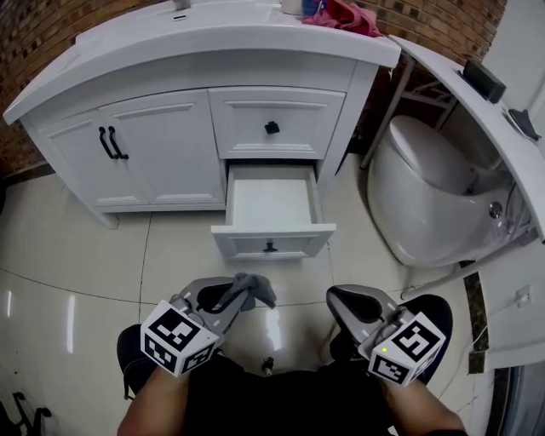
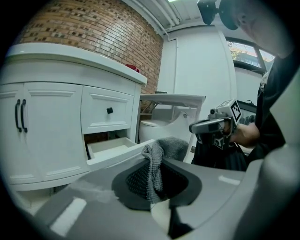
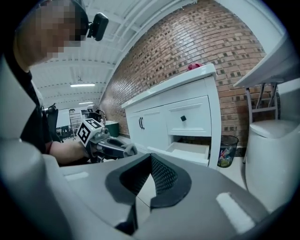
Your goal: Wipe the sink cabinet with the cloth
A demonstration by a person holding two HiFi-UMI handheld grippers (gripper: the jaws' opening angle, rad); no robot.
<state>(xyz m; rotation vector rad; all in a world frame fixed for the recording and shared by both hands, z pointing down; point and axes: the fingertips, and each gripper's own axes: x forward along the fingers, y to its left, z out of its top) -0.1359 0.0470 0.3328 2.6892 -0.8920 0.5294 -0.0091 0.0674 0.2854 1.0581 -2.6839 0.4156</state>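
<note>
The white sink cabinet [image 1: 162, 145] stands ahead on the tiled floor, its lower drawer [image 1: 271, 213] pulled out and bare inside. My left gripper [image 1: 228, 300] is held low, well short of the drawer, shut on a grey cloth [image 1: 253, 288] that bunches out past the jaws; in the left gripper view the cloth [image 2: 157, 161] hangs between the pads. My right gripper [image 1: 347, 304] hovers to the right at the same height, shut with nothing in it, its jaws [image 3: 149, 180] meeting. The cabinet [image 3: 176, 119] shows across the room in the right gripper view.
A white toilet [image 1: 426, 200] stands right of the cabinet, under a white shelf [image 1: 477, 102]. A red cloth [image 1: 345, 15] lies on the countertop. Two black door handles [image 1: 111, 143] are on the left doors. A waste bin [image 3: 227, 150] sits beside the cabinet.
</note>
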